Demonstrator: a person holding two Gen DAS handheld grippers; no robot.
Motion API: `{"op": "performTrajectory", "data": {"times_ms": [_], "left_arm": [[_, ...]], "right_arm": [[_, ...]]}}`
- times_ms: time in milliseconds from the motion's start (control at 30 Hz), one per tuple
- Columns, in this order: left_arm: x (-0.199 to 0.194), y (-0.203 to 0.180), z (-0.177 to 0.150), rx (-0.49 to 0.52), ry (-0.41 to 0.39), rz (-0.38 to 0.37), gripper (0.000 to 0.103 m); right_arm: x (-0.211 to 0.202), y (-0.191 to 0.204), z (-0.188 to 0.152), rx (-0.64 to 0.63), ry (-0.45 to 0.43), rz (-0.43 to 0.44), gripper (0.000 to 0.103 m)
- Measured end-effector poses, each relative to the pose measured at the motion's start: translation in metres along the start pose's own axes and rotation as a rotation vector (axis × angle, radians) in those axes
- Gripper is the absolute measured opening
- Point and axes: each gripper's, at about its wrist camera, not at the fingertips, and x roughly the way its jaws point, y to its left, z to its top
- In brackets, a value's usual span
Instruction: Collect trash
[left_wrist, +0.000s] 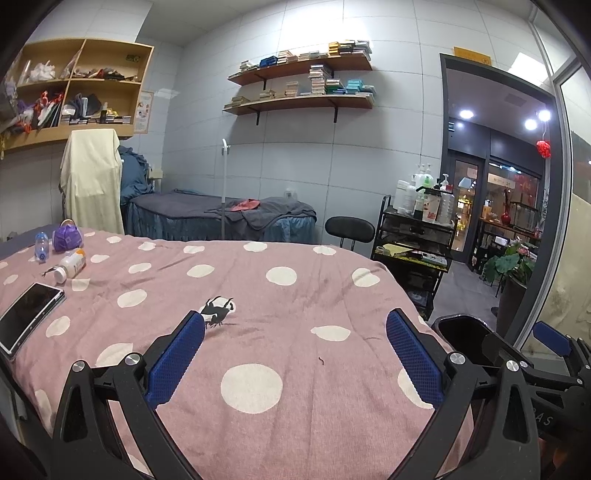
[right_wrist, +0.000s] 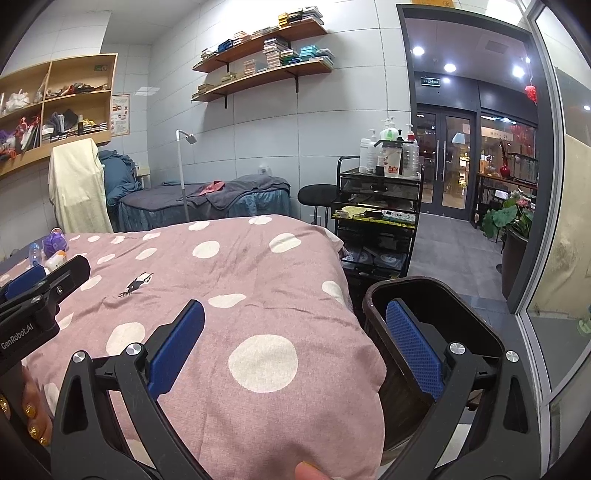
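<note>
On the pink polka-dot bed cover (left_wrist: 295, 295), at the far left, lie a white bottle on its side (left_wrist: 71, 266), a small clear bottle (left_wrist: 41, 246) and a crumpled purple wrapper (left_wrist: 66, 236); they also show in the right wrist view (right_wrist: 51, 251). My left gripper (left_wrist: 295, 354) is open and empty above the bed's near part. My right gripper (right_wrist: 295, 343) is open and empty over the bed's right edge, its right finger (right_wrist: 413, 350) over a dark brown trash bin (right_wrist: 491, 332). The bin also shows in the left wrist view (left_wrist: 458, 332).
A phone (left_wrist: 29, 314) lies at the bed's left edge. A black trolley (right_wrist: 376, 221) with bottles stands beyond the bed's right corner, with a black stool (left_wrist: 349, 229) beside it. A second bed (left_wrist: 221, 218) is against the far wall. A glass partition (right_wrist: 554, 221) runs on the right.
</note>
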Motion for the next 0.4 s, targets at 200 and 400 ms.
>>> {"op": "performTrajectory", "data": {"times_ms": [200,400], "left_arm": [[0.0015,0.0027,0.001,-0.012,0.009,0.006,0.097],[0.0041,0.0024,0.0012,-0.005,0.015,0.013,0.097]], "right_arm": [[0.0004,0.0011,-0.0001,-0.002,0.001,0.002,0.097],[0.0013,0.001,0.0007,-0.002,0.007,0.011,0.097]]}}
